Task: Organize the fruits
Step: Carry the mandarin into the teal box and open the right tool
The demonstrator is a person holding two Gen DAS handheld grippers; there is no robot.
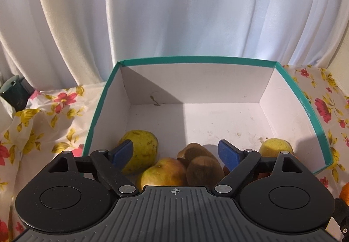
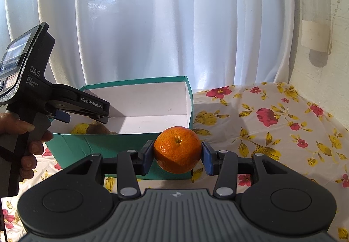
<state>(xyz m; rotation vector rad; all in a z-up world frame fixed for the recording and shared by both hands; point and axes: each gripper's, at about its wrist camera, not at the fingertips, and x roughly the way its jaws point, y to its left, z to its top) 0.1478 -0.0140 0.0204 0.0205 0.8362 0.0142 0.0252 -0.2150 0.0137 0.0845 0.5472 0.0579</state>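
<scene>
Items on my feeds: one teal box [image 1: 304, 98], white inside, standing on a flowered tablecloth [image 2: 272, 124] before white curtains [image 1: 174, 6]. Contents, near end: two yellow-green pears, one at left [image 1: 142, 150] and one at right [image 1: 276, 147]; one reddish-green apple [image 1: 162, 173]; two brown kiwis [image 1: 201, 164] touching each other beside the apple. My left gripper [image 1: 176, 154] hangs over this fruit with its blue pads spread wide, gripping nothing. My right gripper [image 2: 177, 155] is outside the box at its near right corner, pads clamped on either side of one orange tangerine [image 2: 177, 149], stem end facing the camera. One dark green container [image 1: 15, 91] stands at the far left of the table.
</scene>
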